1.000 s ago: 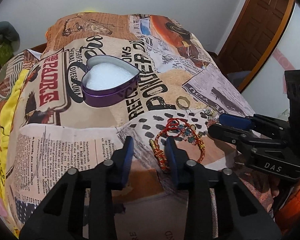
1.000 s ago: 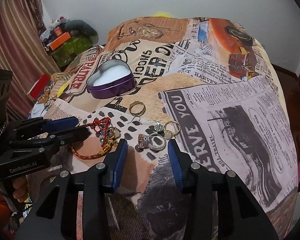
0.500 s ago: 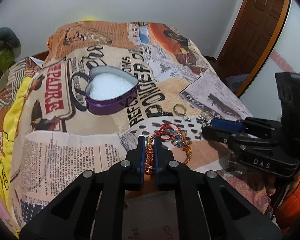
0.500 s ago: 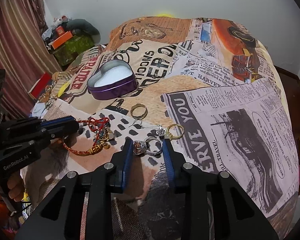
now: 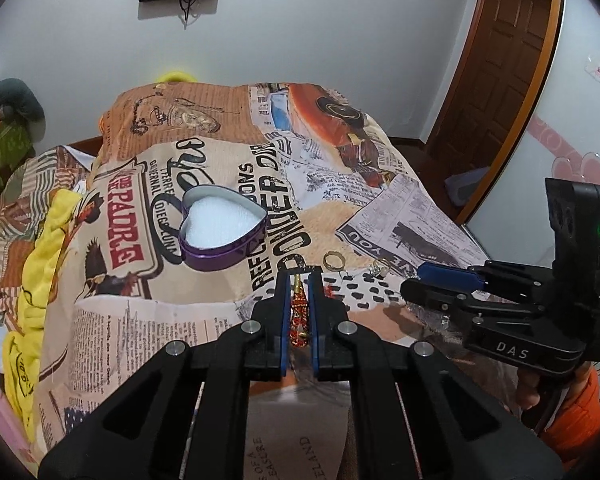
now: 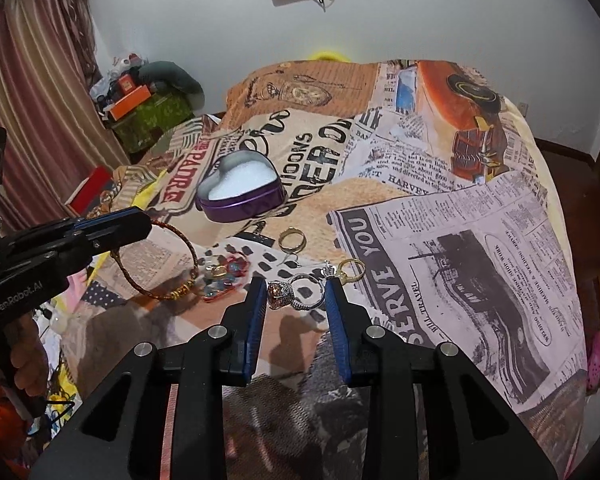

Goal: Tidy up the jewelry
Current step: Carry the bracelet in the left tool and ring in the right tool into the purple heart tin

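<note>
My left gripper (image 5: 299,280) is shut on a red and gold bracelet (image 5: 299,312) and holds it lifted off the bed; in the right wrist view the bracelet (image 6: 164,280) hangs from the left gripper (image 6: 140,228). My right gripper (image 6: 296,292) is shut on a silver ring with a stone (image 6: 296,294), its fingers (image 6: 256,308) against both sides. A purple heart-shaped tin (image 5: 222,232) with white padding lies open farther back, also in the right wrist view (image 6: 242,188). A gold ring (image 6: 292,239), a second gold ring (image 6: 350,270) and an earring lie near.
A newspaper-print bedcover (image 6: 440,240) covers the bed. A yellow cloth (image 5: 40,280) lies at the left edge. Boxes and clutter (image 6: 140,108) stand beside a curtain at the left. A brown door (image 5: 500,72) is at the right.
The left gripper shut on the bracelet and lifted it off the bed. The right gripper moved forward and closed around the silver ring.
</note>
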Demonstrator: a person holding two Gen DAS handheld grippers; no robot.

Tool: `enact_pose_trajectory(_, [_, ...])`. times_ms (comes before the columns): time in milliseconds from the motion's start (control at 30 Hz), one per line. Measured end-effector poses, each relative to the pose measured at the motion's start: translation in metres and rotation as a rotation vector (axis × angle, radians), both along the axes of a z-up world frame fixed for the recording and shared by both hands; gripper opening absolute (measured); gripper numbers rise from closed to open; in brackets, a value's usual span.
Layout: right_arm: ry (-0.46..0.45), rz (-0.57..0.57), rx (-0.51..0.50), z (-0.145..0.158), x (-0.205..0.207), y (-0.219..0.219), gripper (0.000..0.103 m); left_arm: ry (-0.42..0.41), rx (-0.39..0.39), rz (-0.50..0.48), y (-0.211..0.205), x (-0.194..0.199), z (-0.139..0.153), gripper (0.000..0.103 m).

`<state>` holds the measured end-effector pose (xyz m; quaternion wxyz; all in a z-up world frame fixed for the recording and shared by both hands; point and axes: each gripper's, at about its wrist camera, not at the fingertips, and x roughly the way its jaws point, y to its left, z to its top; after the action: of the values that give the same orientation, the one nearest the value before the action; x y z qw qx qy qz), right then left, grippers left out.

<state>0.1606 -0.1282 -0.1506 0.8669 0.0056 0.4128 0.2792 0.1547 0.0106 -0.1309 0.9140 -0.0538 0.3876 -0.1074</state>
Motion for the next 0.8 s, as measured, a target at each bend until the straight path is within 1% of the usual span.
enact_pose_trajectory(133, [-0.010,-0.001,0.011,0.004,-0.004,0.002,0.027,0.000,-0.009,0.019,0.007,-0.006,0.003,0.007])
enact_pose_trajectory(367, [-0.054,0.002,0.013,0.015,-0.003,0.009,0.027,-0.057,0.020,0.057,0.018,-0.012,0.017,0.007])
enact_pose_trajectory(633, [-0.114,0.008,0.016,0.032,0.012,0.024,0.027,-0.132,0.061,0.087,0.032,-0.002,0.034,0.007])
enact_pose_trajectory(800, [-0.143,0.020,0.014,0.038,0.025,0.035,0.027,-0.154,0.068,0.098,0.041,0.013,0.040,0.007])
